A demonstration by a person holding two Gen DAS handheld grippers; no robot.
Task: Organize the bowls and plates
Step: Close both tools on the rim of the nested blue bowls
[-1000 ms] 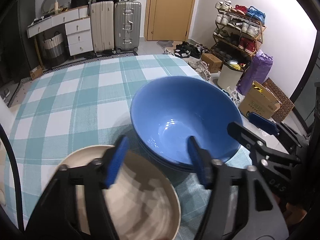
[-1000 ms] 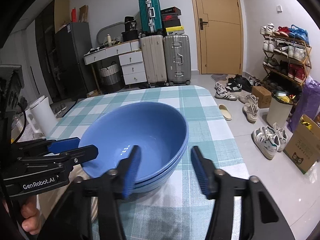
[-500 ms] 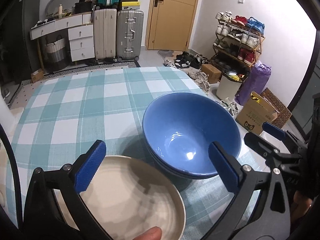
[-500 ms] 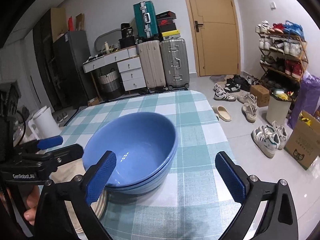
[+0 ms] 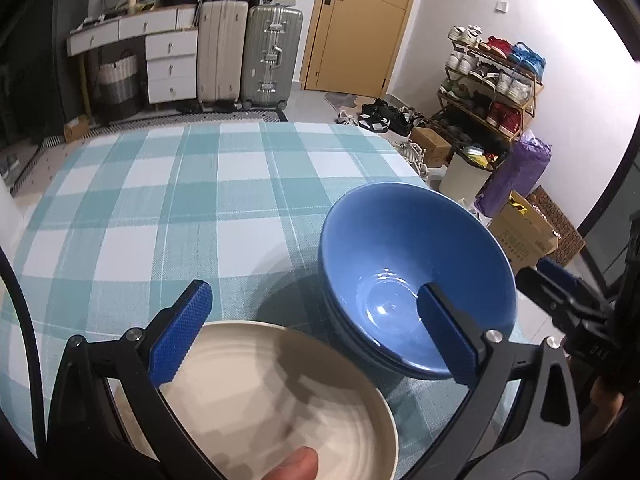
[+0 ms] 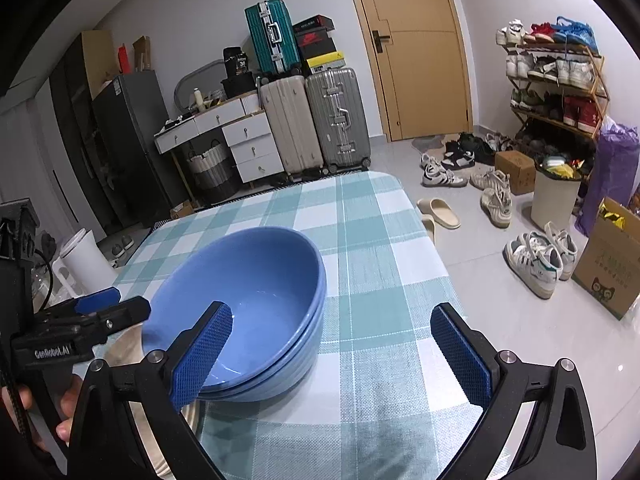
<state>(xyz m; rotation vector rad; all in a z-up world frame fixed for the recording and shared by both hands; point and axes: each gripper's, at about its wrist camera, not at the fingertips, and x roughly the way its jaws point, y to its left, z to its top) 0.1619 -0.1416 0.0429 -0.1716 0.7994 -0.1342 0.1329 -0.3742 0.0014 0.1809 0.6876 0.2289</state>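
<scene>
We see our left claw open wide, holding nothing, above the cream plates. Our right claw is open wide too, empty, by the stack of blue bowls on the checked table beside the plates

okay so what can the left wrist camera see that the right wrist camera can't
Only the left wrist view shows the full face of the cream plate and a fingertip at its near edge. Only the right wrist view shows the white kettle, the teal suitcase in full and the blue bowls from the side, stacked. Both share the checked tablecloth, door and shoe rack.
</scene>
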